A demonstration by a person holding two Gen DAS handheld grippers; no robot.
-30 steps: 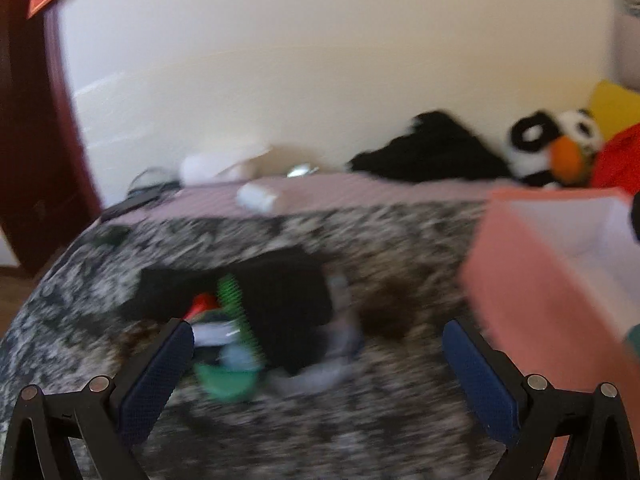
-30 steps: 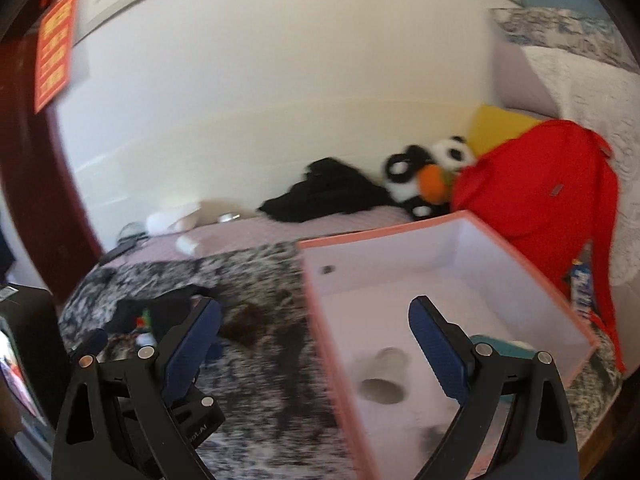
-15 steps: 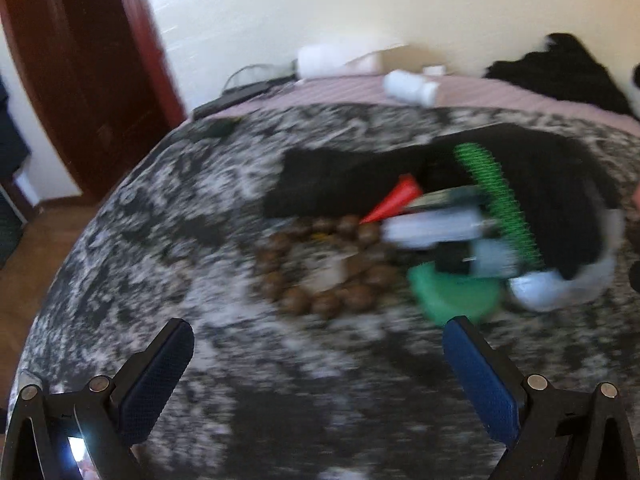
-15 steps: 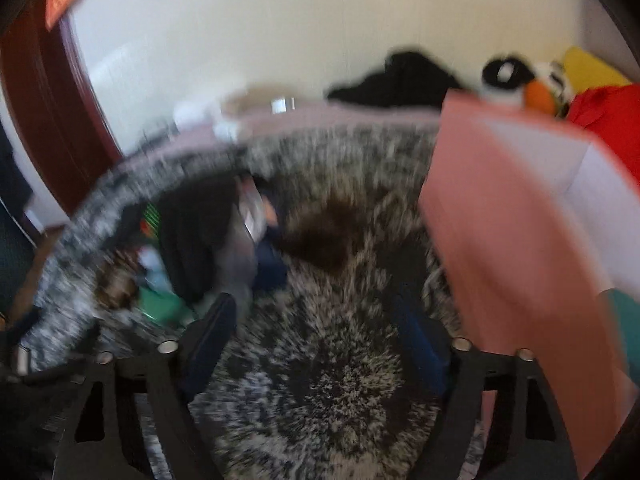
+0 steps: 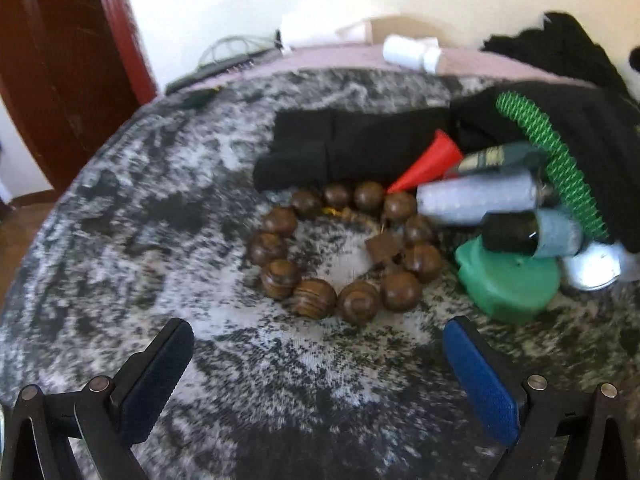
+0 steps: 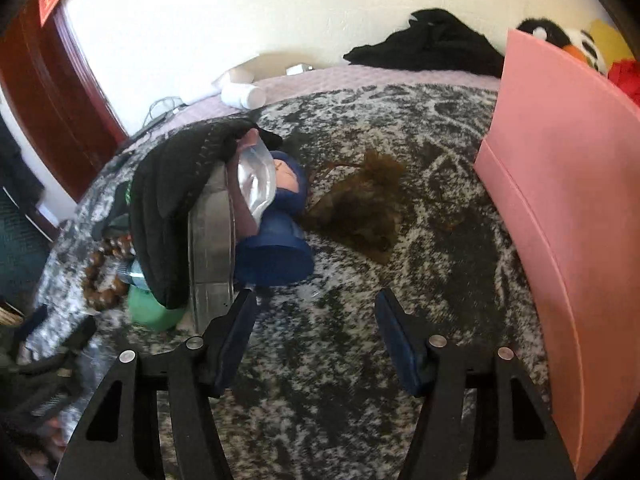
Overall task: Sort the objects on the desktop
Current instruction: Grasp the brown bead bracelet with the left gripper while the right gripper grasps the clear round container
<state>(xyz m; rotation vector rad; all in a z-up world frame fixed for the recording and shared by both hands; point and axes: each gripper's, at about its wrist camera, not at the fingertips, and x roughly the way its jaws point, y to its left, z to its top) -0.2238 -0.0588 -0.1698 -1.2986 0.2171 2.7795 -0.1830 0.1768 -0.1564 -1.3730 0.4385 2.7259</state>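
Left wrist view: your left claw [image 5: 316, 360] stands wide with nothing between its blue pads, poised over the mottled grey-and-black surface [image 5: 132, 216] just short of a ring of brown wooden beads [image 5: 344, 252]. To the right of the beads lies a heap: a red cone [image 5: 430, 162], a grey cylinder [image 5: 476, 200], a small bottle with a black cap [image 5: 532, 234] resting on a green round lid [image 5: 508, 284], and a green coiled spring [image 5: 552, 160] lying over black cloth [image 5: 360, 148]. A white bottle [image 5: 412, 54] lies on its side farther back, near the wall. In the right wrist view, your right claw [image 6: 316, 312] has just been closing in, yet its pads are apart and empty, hanging over bare cover. Just ahead on its left is a blue dumbbell-shaped object [image 6: 280, 236] with a silvery packet [image 6: 256, 184] against it, beside a clear round case [image 6: 212, 248] half under a black glove [image 6: 176, 200]. A brown tuft [image 6: 360, 208] lies ahead of the claw in the middle, and the pink box [image 6: 560, 200] stands at the right edge.
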